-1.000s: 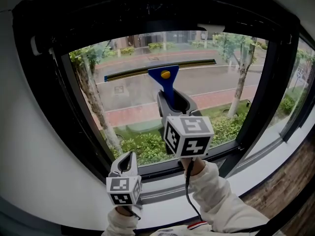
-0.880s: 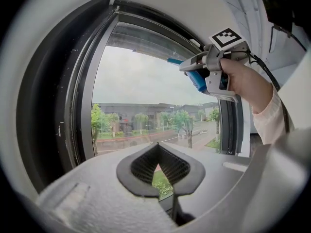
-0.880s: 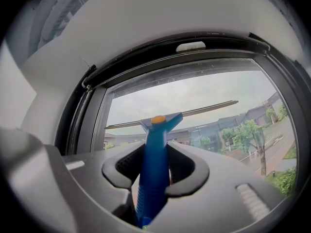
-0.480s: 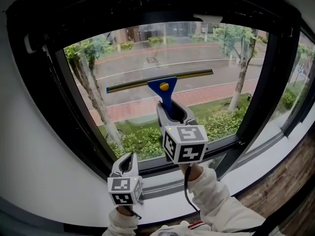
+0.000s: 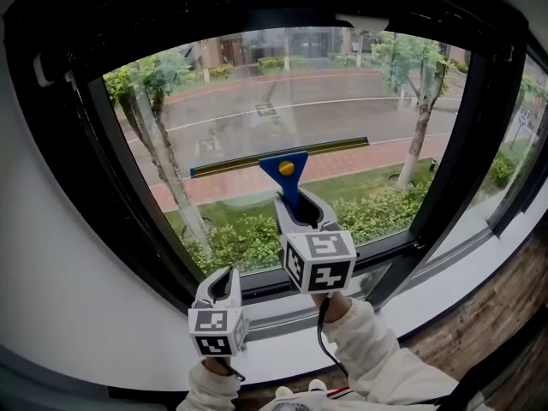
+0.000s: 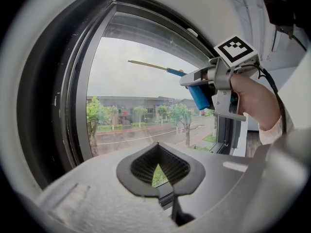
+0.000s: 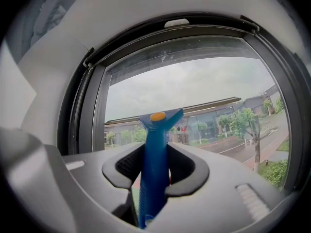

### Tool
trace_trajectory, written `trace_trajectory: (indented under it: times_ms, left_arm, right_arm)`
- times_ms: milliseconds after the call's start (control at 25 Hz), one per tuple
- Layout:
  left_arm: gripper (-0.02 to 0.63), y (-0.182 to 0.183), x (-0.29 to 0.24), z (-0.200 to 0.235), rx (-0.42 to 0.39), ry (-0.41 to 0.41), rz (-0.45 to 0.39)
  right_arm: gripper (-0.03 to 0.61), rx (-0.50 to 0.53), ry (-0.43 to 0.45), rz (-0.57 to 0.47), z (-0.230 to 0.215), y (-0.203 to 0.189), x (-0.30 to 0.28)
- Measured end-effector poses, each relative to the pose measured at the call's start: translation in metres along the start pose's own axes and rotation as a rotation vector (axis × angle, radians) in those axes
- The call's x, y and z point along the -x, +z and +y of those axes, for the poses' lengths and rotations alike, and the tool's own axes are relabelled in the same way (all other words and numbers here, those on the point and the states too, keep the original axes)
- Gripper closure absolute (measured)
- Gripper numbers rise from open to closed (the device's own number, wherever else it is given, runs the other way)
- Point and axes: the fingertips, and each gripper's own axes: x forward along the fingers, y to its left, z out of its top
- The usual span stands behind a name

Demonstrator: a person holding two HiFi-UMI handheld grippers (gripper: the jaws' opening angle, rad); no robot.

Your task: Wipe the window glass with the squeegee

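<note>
The right gripper (image 5: 297, 211) is clamped on the blue handle of the squeegee (image 5: 284, 173). In the right gripper view the handle (image 7: 153, 147) stands upright between the two dark pads, which press on it from either side. The head with its orange button sticks out beyond the jaws.

In the head view the squeegee sits straight above the right gripper, handle down and blade up. The long yellow-and-black blade runs across the glass (image 5: 257, 92) about halfway up the pane. It tilts slightly, with its right end higher than its left. The blade spans the middle of the pane and stops short of the black frame (image 5: 467, 144) on both sides. It seems to lie against the glass, though actual contact cannot be confirmed.

The left gripper (image 5: 224, 282) is held low and left of the right one, near the bottom of the frame and above the white sill (image 5: 441, 294). In its own view the jaws (image 6: 158, 171) are closed together with nothing between them; only a small hollow between the pads shows the greenery outside. That view also shows the squeegee (image 6: 198, 95) up and to the right, gripped in the other tool by a hand (image 6: 255, 101), well apart from the left gripper.

A white sleeve (image 5: 377, 358) shows behind the right gripper.
</note>
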Motion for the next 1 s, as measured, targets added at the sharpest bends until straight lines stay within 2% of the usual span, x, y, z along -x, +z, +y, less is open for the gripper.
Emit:
trace_trajectory:
  times_ms: [1000]
  left_arm:
    - [0.614,-0.030,-0.017,-0.013,-0.010,-0.007,0.080]
  right_arm:
    - [0.442,-0.043,0.040,0.150,-0.008,-0.095,0.008]
